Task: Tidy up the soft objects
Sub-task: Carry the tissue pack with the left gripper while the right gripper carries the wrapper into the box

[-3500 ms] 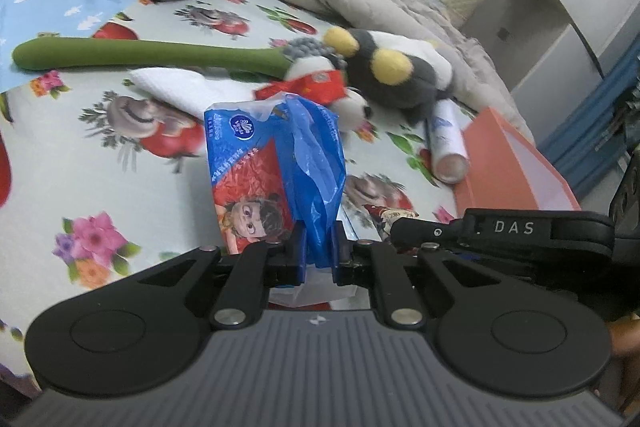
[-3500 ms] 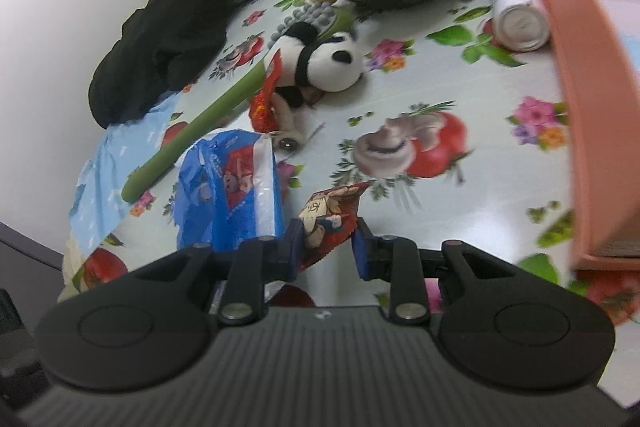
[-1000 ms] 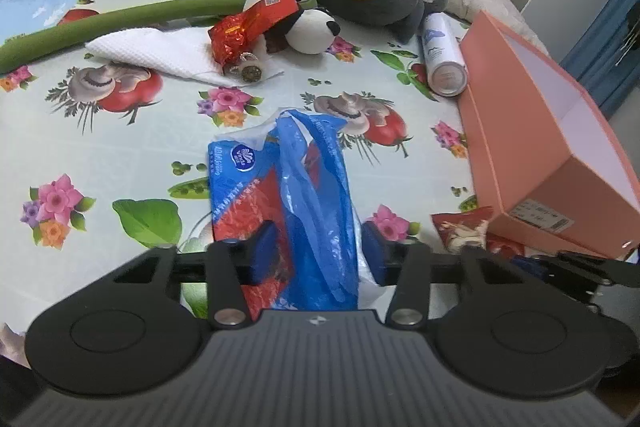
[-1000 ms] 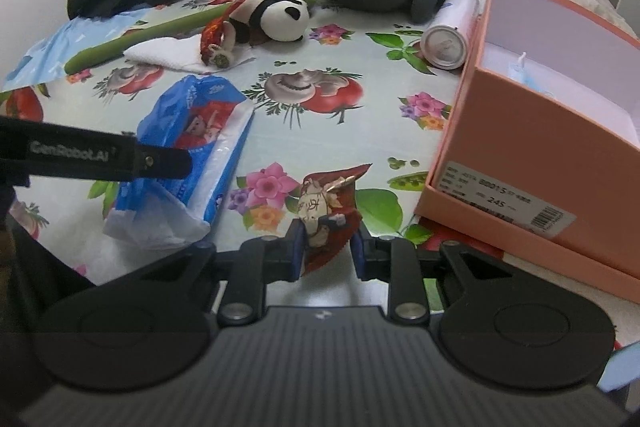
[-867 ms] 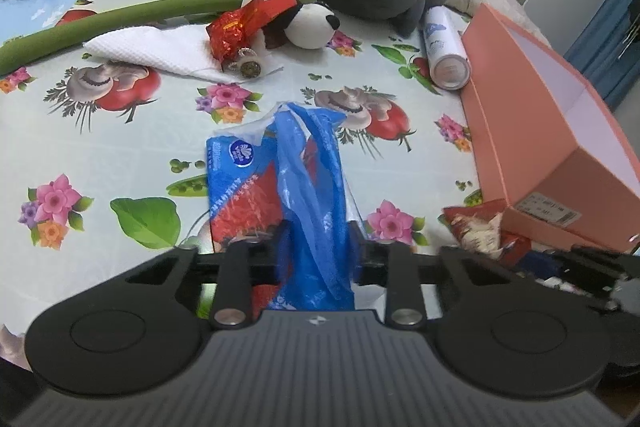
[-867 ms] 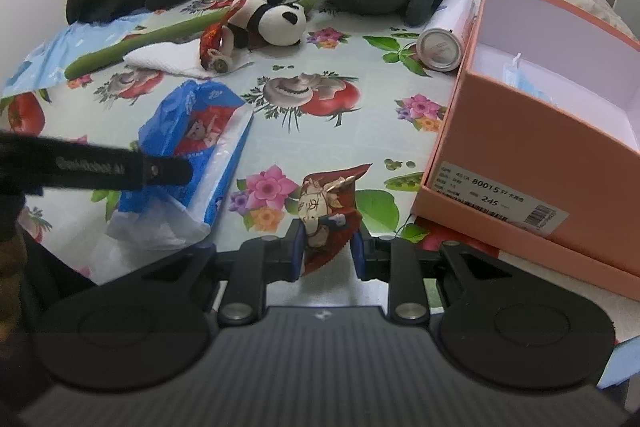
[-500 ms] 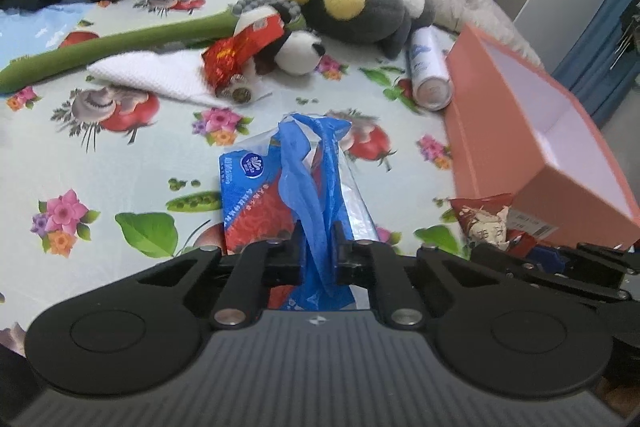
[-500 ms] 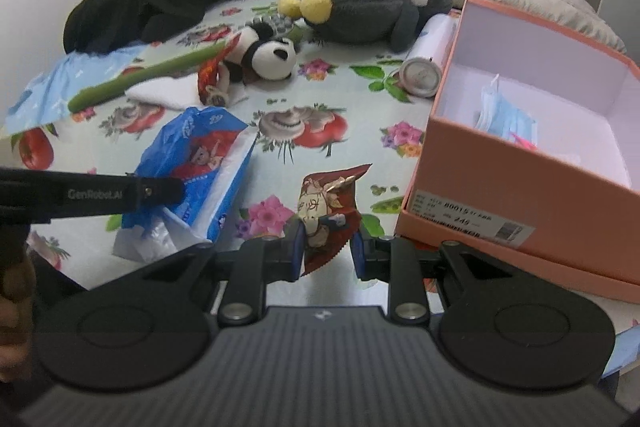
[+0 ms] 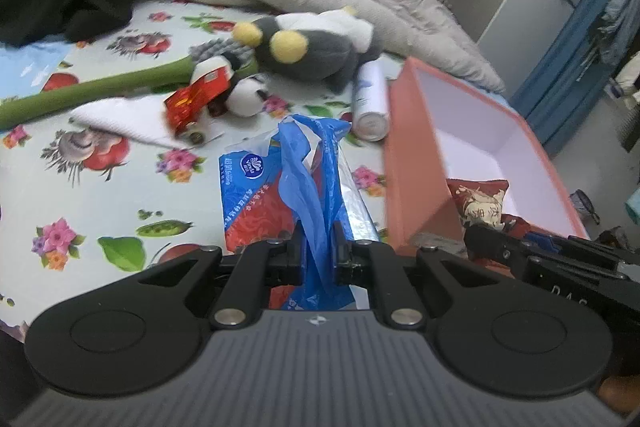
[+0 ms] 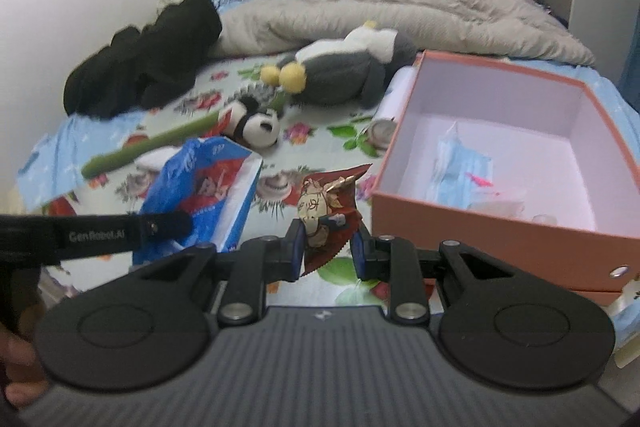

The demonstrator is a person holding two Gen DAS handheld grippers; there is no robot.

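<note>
The left gripper point(image 9: 318, 247) pinched the blue plastic wrap of the tissue pack point(image 9: 256, 203), holding it above the bed point(image 9: 80, 179). The right gripper point(image 10: 325, 251) pinched a red snack packet point(image 10: 330, 203), which hung just beside the orange box point(image 10: 480, 227). Inside the box lay a blue face mask point(image 10: 460, 167). Farther off on the bed rested a small panda point(image 10: 260, 125), a green stalk point(image 10: 152, 147), a white spray can point(image 9: 370, 103) and a grey plush point(image 10: 340, 71). Beyond lay a black garment point(image 10: 152, 63) and a grey blanket point(image 10: 380, 3).
</note>
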